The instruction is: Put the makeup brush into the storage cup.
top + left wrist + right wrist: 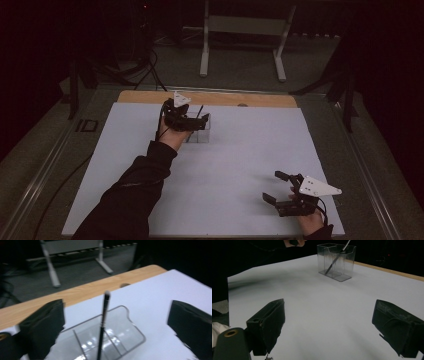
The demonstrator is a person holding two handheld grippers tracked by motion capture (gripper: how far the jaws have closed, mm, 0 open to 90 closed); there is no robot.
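High view: the left gripper (196,120) hangs over a clear plastic holder (200,131) near the far edge of the table, held in the person's left hand (172,136), with a dark sleeve (127,192) running back to the bottom of the frame. Its jaws are spread wide and grip nothing. From the left gripper view, the two black jaws stand far apart at either side, and a thin black brush (103,322) rises between them without touching either one. The brush stands in the holder, leaning, with its pale tip uppermost. Thin inner walls divide the holder into compartments; which one the brush sits in cannot be told.

The right gripper (274,189) is at the near right corner of the table, well apart from the holder, in the person's right hand (311,220). Its jaws are also spread wide with nothing between them, as the right gripper view confirms.

Both rest over a white sheet (235,170) covering most of the wooden table (150,96). Beyond the table, a pale metal frame (242,30) stands on a dim grey floor.
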